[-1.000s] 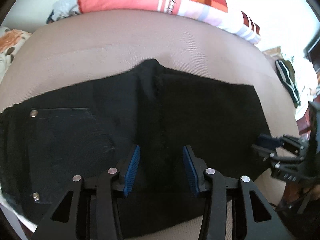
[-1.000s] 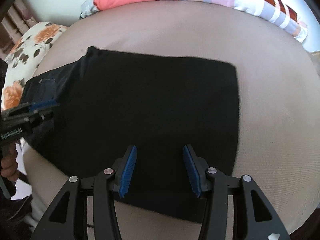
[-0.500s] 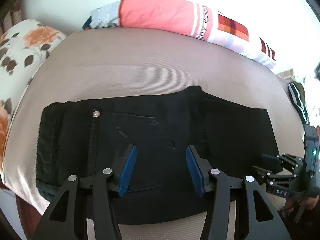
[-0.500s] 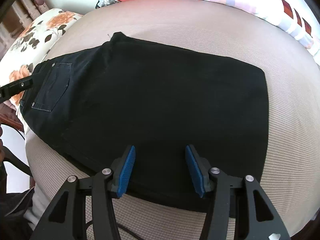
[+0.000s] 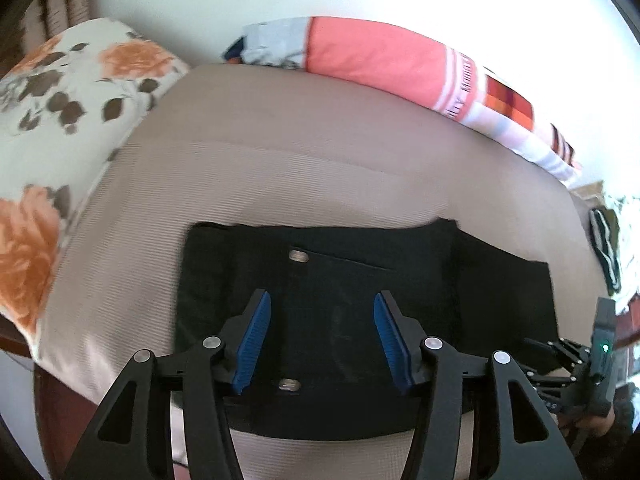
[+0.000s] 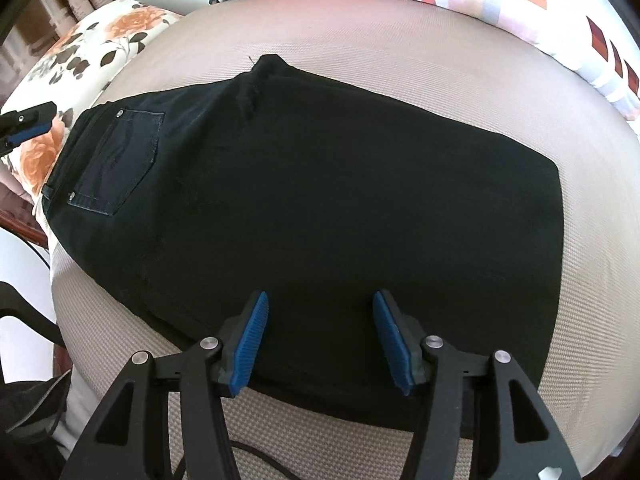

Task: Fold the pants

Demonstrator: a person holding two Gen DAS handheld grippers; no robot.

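Note:
The black pants (image 6: 340, 184) lie folded flat on the beige bed, waistband and back pocket (image 6: 120, 164) to the left. In the left wrist view the pants (image 5: 500, 300) fill the lower middle, pocket rivets showing. My left gripper (image 5: 322, 338) is open and empty, held above the pocket end. My right gripper (image 6: 320, 338) is open and empty above the pants' near edge. The right gripper also shows in the left wrist view (image 5: 560, 364), at the pants' right end. The left gripper's fingertips (image 6: 28, 124) show at the far left of the right wrist view.
The beige bed cover (image 5: 300, 160) carries a floral pillow (image 5: 60, 120) on the left and a pink and patterned pillow (image 5: 400, 64) along the back. A dark striped garment (image 5: 604, 248) lies off the right. A cable (image 6: 256, 456) runs near the front edge.
Both grippers have pulled back and up from the pants, so more of the bed shows. The left gripper has shifted left toward the waistband end. Both stay open; the pants have not moved.

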